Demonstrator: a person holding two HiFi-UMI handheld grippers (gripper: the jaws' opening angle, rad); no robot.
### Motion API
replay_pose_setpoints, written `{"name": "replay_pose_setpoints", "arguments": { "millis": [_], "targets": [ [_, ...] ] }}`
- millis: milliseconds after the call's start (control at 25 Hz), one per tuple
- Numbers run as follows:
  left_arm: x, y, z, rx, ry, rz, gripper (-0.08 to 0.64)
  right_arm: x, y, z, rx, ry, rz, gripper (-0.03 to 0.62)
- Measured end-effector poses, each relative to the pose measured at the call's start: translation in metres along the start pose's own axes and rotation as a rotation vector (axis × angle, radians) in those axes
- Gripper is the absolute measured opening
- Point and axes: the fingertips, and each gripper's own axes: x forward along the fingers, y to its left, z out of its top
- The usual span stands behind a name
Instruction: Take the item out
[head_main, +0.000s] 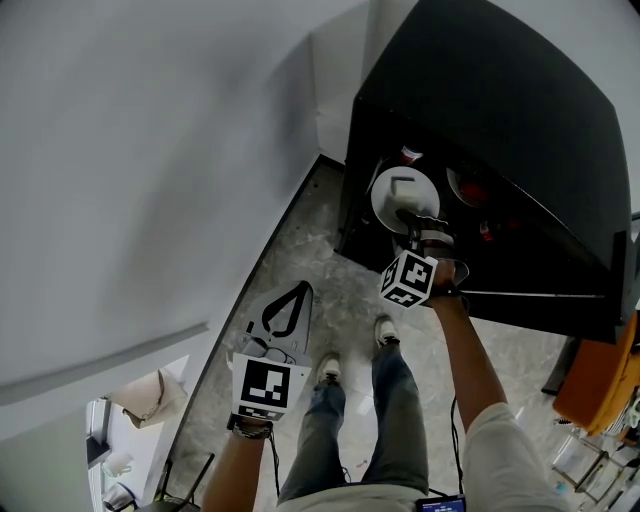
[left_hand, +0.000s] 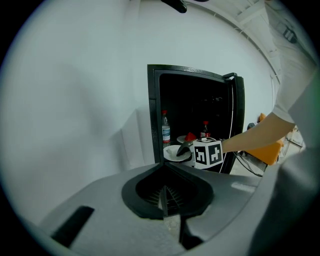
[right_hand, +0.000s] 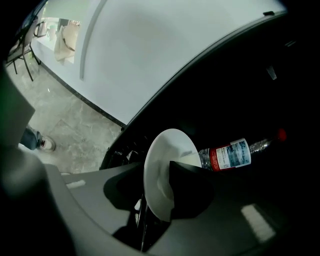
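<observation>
A white plate (head_main: 405, 197) stands at the front of the open black cabinet (head_main: 500, 90), at its left side. My right gripper (head_main: 415, 232) reaches in from below and is shut on the plate's near rim. In the right gripper view the plate (right_hand: 162, 165) stands edge-on between the two jaws of the right gripper (right_hand: 157, 192). A clear water bottle (right_hand: 230, 154) with a red label is just behind it. My left gripper (head_main: 296, 295) hangs low by the person's legs, shut and empty. From the left gripper view the plate (left_hand: 175, 154) and right gripper (left_hand: 186, 147) show at the cabinet's mouth.
Inside the dark cabinet are a water bottle (left_hand: 165, 129), a red-capped bottle (left_hand: 204, 129) and a red item on a dish (left_hand: 190, 136). A white wall (head_main: 150, 150) runs along the left. An orange object (head_main: 600, 380) sits at the right, a bag (head_main: 150, 395) at the lower left.
</observation>
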Motion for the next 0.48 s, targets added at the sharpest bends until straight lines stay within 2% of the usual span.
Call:
{"name": "replay_pose_setpoints", "arguments": {
  "millis": [200, 480],
  "targets": [
    [-0.0022, -0.0005, -0.0067, -0.019, 0.02, -0.004, 0.003, -0.001, 0.0, 0.0009, 0.014, -0.008, -0.027, 0.121],
    [-0.006, -0.0026, -0.0091, -0.023, 0.022, -0.014, 0.003, -0.0062, 0.0058, 0.0009, -0.027, 0.006, -0.046, 0.107]
  ]
}}
